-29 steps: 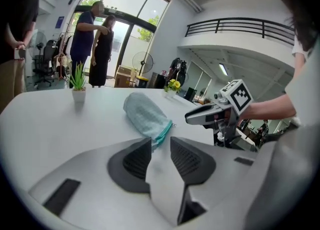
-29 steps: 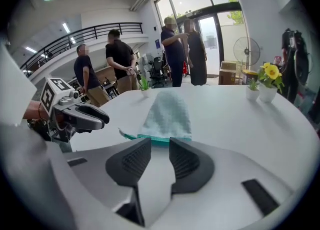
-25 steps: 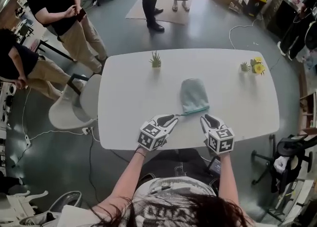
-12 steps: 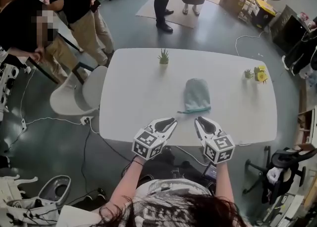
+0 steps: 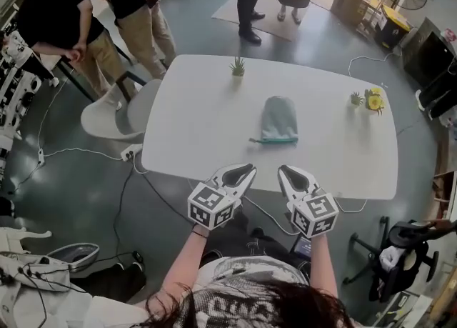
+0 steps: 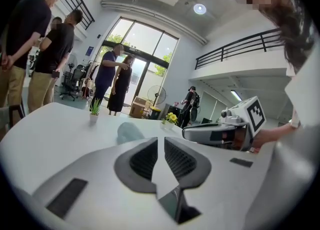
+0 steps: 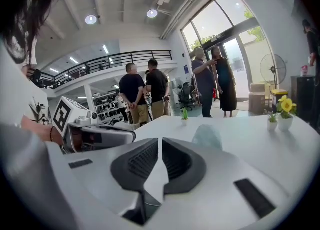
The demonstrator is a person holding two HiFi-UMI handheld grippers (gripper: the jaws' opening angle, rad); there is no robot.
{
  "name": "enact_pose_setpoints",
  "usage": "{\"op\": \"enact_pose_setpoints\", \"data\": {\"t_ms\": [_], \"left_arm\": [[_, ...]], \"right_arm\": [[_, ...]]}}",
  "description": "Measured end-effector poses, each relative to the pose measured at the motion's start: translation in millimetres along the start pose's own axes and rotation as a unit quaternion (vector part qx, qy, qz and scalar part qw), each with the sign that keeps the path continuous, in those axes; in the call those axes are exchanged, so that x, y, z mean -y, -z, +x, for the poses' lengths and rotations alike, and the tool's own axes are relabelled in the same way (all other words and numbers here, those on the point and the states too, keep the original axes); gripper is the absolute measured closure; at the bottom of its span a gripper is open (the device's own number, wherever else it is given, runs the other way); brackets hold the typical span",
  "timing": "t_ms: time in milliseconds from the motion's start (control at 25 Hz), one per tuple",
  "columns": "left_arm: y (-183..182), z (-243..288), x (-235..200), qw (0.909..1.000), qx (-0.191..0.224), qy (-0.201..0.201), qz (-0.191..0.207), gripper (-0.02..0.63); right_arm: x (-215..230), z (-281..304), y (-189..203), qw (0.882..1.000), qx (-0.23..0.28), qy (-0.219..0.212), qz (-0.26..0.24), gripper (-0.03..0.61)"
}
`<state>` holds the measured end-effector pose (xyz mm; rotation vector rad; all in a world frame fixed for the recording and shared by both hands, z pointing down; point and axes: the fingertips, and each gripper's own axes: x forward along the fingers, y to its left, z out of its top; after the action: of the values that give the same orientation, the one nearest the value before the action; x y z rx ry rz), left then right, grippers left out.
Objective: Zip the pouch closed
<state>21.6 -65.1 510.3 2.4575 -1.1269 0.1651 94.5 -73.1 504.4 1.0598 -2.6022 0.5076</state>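
Pouch [image 5: 278,119] of pale grey-blue fabric lies flat on the white table [image 5: 193,126], near the table's middle. Its rounded end points toward the table's far edge. A teal zip strip [image 5: 277,140] runs along its straight end, which faces the table's near edge. A short tab sticks out from that strip toward the table's left side. Whether the zip is drawn shut cannot be made out.

Both grippers hang off the table's near edge, well apart from the pouch and touching nothing on the table. The left gripper [image 5: 246,171] and the right gripper [image 5: 283,171] sit side by side, their tips turned slightly toward each other.

In the left gripper view its jaws are closing, with only a narrow slit left between the ribbed pads [image 6: 145,159] and nothing in that slit. The right gripper view shows the same: its jaws are drawing together, a thin gap remains, and its pads [image 7: 175,160] hold nothing.

A small green plant [image 5: 238,68] stands by the table's far edge. A yellow flower [image 5: 373,100] and another small plant [image 5: 355,98] stand near the table's right end. A white chair [image 5: 118,112] sits against the table's left side, and several people stand beyond the table's far edge.
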Motion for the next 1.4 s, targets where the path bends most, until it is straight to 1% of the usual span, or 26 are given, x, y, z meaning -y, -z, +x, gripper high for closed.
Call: {"op": "enact_pose_setpoints", "data": {"t_ms": [280, 560, 720, 960, 1120, 1400], "left_arm": [[13, -27, 47, 0.9995, 0.016, -0.027, 0.002, 0.569], [21, -45, 78, 0.9991, 0.016, -0.036, 0.019, 0.584], [22, -57, 81, 0.9988, 0.015, -0.042, 0.021, 0.592], [26, -71, 82, 0.9986, 0.007, -0.047, 0.024, 0.6], [26, -75, 78, 0.9987, -0.001, -0.042, 0.03, 0.601], [22, -88, 75, 0.9989, -0.006, -0.025, 0.038, 0.601]], "right_arm": [[-19, -49, 14, 1.0, 0.014, -0.018, -0.011, 0.568], [-40, -66, 20, 0.999, 0.025, -0.042, -0.018, 0.58], [-55, -65, 21, 0.998, 0.024, -0.055, -0.028, 0.58], [-71, -64, 23, 0.997, 0.028, -0.064, -0.038, 0.581], [-81, -57, 21, 0.997, 0.029, -0.067, -0.04, 0.581], [-96, -51, 18, 0.997, 0.031, -0.058, -0.04, 0.583]]}}
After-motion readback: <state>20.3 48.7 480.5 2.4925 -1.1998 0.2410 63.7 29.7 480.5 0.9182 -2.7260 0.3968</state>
